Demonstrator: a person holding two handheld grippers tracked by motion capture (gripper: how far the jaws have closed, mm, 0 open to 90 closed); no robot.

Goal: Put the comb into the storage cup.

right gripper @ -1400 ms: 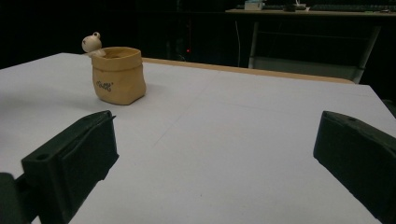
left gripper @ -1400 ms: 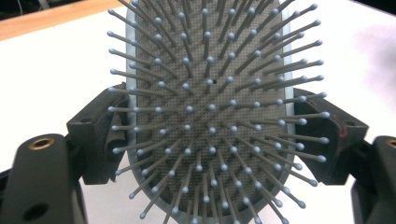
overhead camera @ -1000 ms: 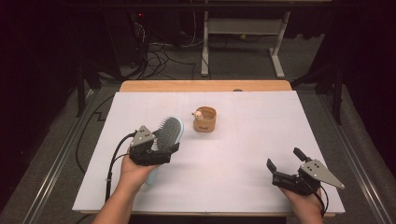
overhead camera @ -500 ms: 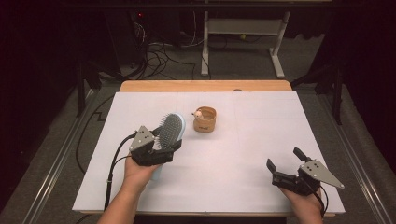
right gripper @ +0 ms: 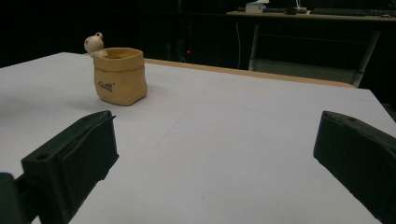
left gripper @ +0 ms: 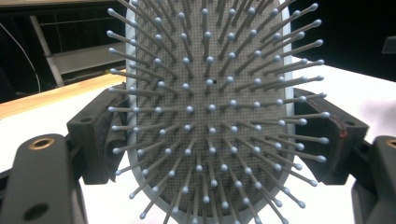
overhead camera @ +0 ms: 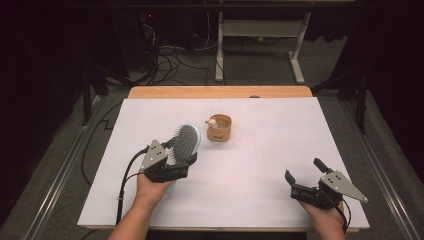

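Hairbrush (overhead camera: 186, 142) clamped in left gripper (overhead camera: 172, 165), long axis tilted up and far-right — toward pouch (overhead camera: 220, 128) just beyond; right gripper (overhead camera: 305, 176) open, idle, well apart.

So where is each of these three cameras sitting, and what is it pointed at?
High view: above the person's side, looking down on the white table; both forearms, left gripper, right gripper.
Left gripper view: between its jaws, facing the clamped hairbrush.
Right gripper view: low, between open jaws, facing the tan pouch.
Shared: high and right gripper views show the pouch.
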